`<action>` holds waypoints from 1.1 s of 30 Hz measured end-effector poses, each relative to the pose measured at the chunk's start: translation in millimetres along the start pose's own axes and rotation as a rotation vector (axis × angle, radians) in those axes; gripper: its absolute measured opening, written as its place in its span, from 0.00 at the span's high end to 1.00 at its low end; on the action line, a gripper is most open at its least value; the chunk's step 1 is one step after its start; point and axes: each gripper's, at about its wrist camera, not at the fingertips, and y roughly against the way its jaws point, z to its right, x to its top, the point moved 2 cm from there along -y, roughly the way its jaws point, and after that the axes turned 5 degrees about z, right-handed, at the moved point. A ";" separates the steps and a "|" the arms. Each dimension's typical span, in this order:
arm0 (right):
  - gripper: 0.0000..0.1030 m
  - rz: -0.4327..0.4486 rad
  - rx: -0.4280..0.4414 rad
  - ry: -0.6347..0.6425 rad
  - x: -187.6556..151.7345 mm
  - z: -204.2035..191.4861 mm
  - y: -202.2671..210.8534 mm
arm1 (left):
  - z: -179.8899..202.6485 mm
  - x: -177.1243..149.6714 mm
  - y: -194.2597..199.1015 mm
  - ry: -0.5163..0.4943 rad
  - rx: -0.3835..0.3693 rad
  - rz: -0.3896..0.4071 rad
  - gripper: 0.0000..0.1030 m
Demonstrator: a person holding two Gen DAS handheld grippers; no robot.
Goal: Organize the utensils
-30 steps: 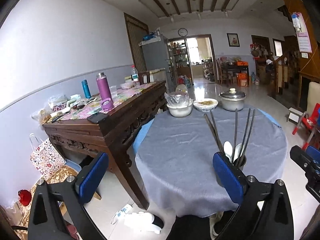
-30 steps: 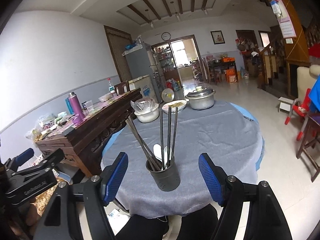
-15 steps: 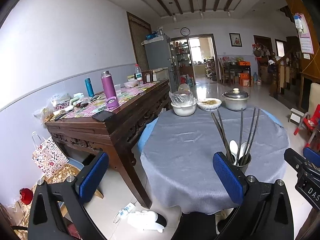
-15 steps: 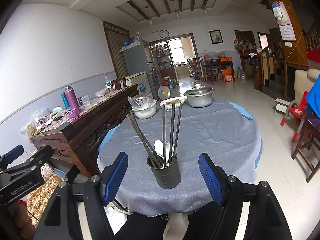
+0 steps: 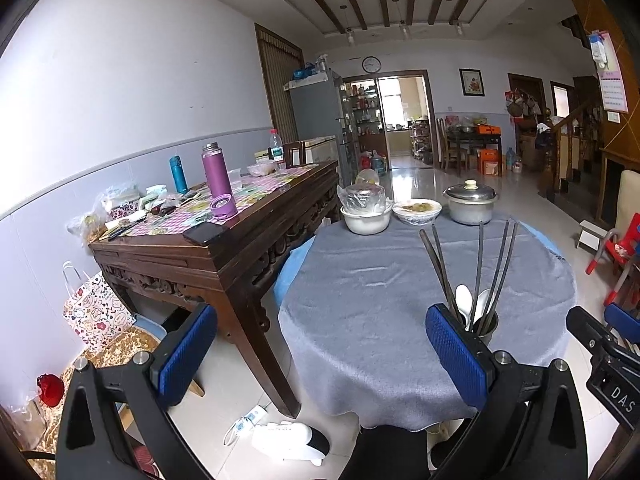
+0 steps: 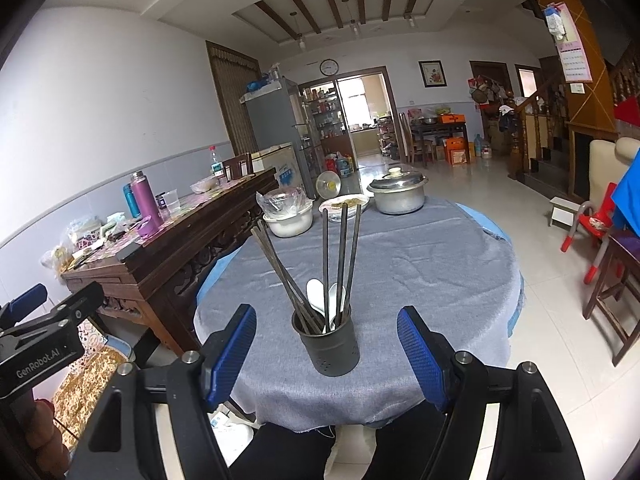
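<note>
Dark perforated holder upright near table edge; chopsticks fanned inside, white spoons tucked in.

Each black two-finger left gripper and black two-finger right gripper was fitted with blue, fine-textured rectangular fingertip pads on angular black arms with triangular cut-outs. Silver round screw heads were set at the finger joints. White "GenRobot.AI" lettering was printed on the left gripper's body, and "DAS" on the right's.
</note>
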 end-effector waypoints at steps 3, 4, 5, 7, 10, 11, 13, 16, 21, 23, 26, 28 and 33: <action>0.26 0.000 0.001 0.001 0.1 -0.1 0.1 | 0.3 -0.1 0.1 0.002 0.001 -0.001 0.00; 0.26 0.000 0.002 0.000 0.0 0.2 0.2 | 0.9 -0.3 1.1 0.003 0.002 -0.001 0.00; 0.26 0.000 0.001 0.000 0.0 -0.1 0.1 | 1.1 -0.5 1.3 0.005 0.002 -0.001 0.00; 0.26 -0.003 0.002 0.001 -0.2 -0.5 -0.1 | 0.7 -0.4 1.5 0.006 0.002 -0.002 0.00; 0.26 -0.002 0.002 0.003 -0.3 -0.7 1.8 | 0.6 -0.7 1.5 0.007 0.001 -0.002 0.00; 0.26 -0.003 0.002 0.003 -0.2 -0.4 1.3 | 1.1 -0.8 1.8 0.007 0.001 -0.002 0.00; 0.26 -0.001 0.002 0.000 -0.4 -0.2 1.8 | 0.4 -1.0 1.2 0.008 0.000 -0.003 0.00; 0.26 -0.002 0.002 0.000 -0.3 -0.3 1.6 | 0.1 -1.6 1.3 0.008 0.001 -0.003 0.00; 0.26 -0.001 0.002 0.000 -0.4 -0.4 1.9 | 0.8 -3.5 1.4 0.010 0.000 -0.007 0.00; 0.26 -0.001 0.002 0.000 -0.5 -0.5 2.1 | 1.2 -4.6 1.6 0.010 -0.001 -0.007 0.00; 0.26 -0.002 0.003 0.001 -0.4 -0.4 1.6 | 1.5 -4.8 1.3 0.010 0.000 -0.008 0.00; 0.26 -0.004 0.003 0.001 -0.7 -0.4 1.8 | 2.0 -5.1 1.2 0.012 -0.001 -0.010 0.00; 0.26 -0.005 0.004 0.004 -2.0 -0.2 3.5 | 2.4 -8.9 1.2 0.015 0.000 -0.016 0.00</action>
